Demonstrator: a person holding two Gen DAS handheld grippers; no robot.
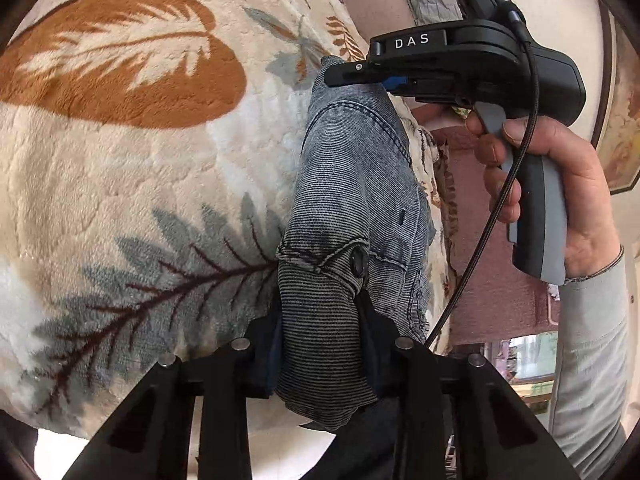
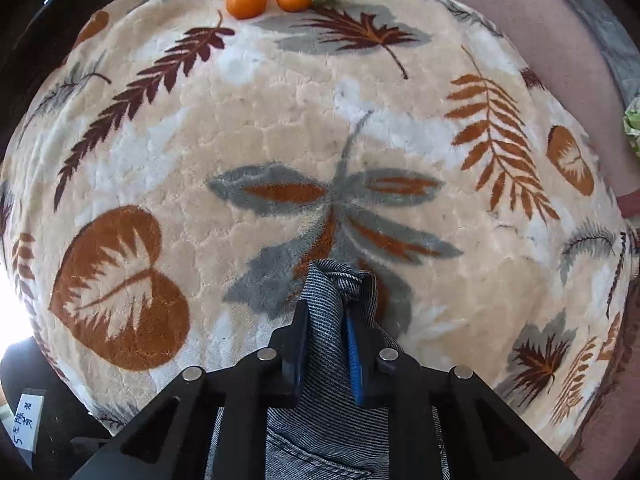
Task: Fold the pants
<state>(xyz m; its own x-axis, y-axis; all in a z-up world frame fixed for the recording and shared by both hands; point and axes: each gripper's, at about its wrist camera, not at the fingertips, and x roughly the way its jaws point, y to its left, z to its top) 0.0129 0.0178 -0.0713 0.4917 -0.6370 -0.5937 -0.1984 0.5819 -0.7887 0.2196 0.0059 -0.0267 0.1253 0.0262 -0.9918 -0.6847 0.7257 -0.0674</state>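
Up front, pants (image 1: 352,200) pinched between hand-held grippers (image 1: 320,320)

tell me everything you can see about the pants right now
The pants are grey-blue washed denim with visible stitched seams, a dark waistband button and a pocket edge. They are bunched lengthwise and held up off the leaf-print blanket. The left gripper has its jaws shut on a striped, inside-out-looking fold, and the right gripper pinches another bunch at the far end. The fabric spans between them, hanging slack beside the blanket.
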